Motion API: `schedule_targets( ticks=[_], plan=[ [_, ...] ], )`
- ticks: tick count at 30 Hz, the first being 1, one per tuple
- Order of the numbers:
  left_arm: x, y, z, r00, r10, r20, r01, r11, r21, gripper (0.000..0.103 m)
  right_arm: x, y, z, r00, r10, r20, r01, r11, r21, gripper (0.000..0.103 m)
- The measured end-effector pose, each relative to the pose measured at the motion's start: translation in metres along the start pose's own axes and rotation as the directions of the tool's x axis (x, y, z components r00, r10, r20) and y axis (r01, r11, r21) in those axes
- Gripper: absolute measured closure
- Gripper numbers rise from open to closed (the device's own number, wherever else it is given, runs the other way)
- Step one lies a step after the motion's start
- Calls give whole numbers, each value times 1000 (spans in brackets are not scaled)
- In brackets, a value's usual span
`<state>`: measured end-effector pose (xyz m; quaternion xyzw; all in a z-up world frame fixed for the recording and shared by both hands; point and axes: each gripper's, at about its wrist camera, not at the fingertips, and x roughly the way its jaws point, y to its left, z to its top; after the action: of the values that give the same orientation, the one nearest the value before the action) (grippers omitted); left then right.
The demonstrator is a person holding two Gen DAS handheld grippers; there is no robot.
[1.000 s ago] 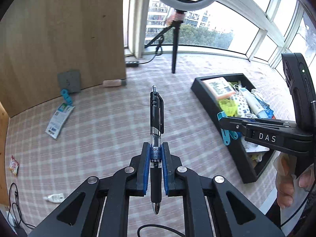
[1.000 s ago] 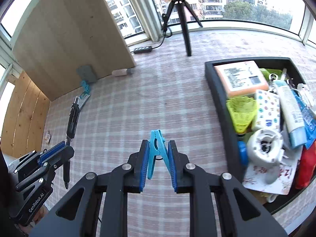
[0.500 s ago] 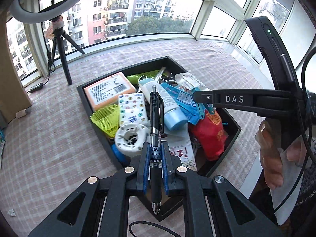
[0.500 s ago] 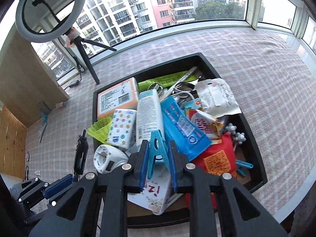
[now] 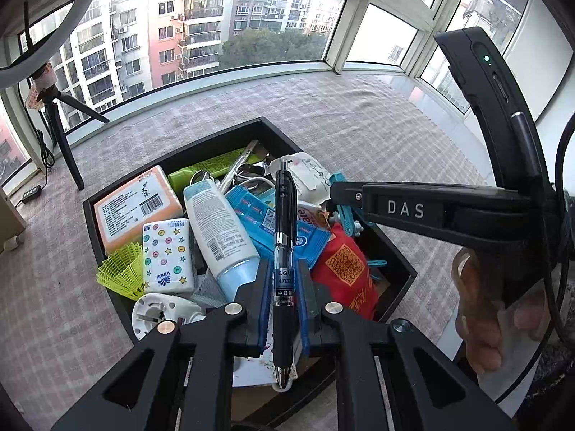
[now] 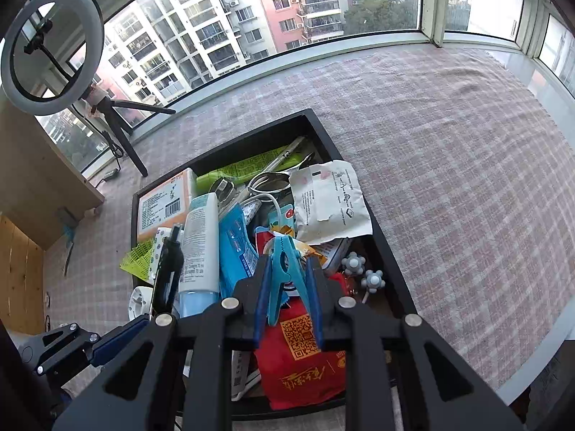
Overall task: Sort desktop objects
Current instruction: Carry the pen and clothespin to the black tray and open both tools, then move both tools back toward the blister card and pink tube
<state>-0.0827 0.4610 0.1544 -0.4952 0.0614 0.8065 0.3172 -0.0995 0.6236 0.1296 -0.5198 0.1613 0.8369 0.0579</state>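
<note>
Both grippers hang over a black tray (image 5: 172, 160) that is full of small items. My left gripper (image 5: 284, 273) has its jaws opening. A black pen (image 5: 285, 215) stands upright between its blue pads with a gap on each side, its tip low over the tray's near edge. In the right wrist view the pen (image 6: 169, 269) and the left gripper (image 6: 107, 337) show at lower left. My right gripper (image 6: 287, 276) has its jaws opening slightly, and a blue clothes peg (image 6: 285, 269) still sits against its pads above a red pouch (image 6: 302, 359). The left wrist view shows the right gripper (image 5: 337, 194) from the side.
The tray (image 6: 222, 145) holds an orange tissue pack (image 5: 138, 208), a white and blue tube (image 5: 219, 230), a star-printed tissue pack (image 5: 167, 255), a yellow mesh cup (image 5: 122, 273) and several packets. A ring light tripod (image 6: 122, 133) stands at the back left. Plaid cloth (image 6: 449, 179) lies around it.
Both grippers swung from the bare cloth to above the tray. The left jaws have parted from the pen, which has slipped lower. The peg stays in the right gripper.
</note>
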Motion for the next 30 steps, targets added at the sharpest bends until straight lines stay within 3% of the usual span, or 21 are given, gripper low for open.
schedule_targets(
  ticks=[2,14,21,30],
  plan=[
    [0,4,7,1000,11,11,-11,999,-38,42,0,-1,2,1000,-11,-5,11,1000,13,64],
    [-22,48,-10,995,94,25,-91,990,-106,51,-3,16,3,999,52,12,-52,999,-1,61],
    [-48,97,-39,985,170,18,-166,975,-148,53,7,70,-3,997,79,7,-78,992,-100,61],
    [-92,187,-88,969,247,9,-236,938,-253,54,21,162,-19,992,121,-23,-123,970,-208,61]
  ],
)
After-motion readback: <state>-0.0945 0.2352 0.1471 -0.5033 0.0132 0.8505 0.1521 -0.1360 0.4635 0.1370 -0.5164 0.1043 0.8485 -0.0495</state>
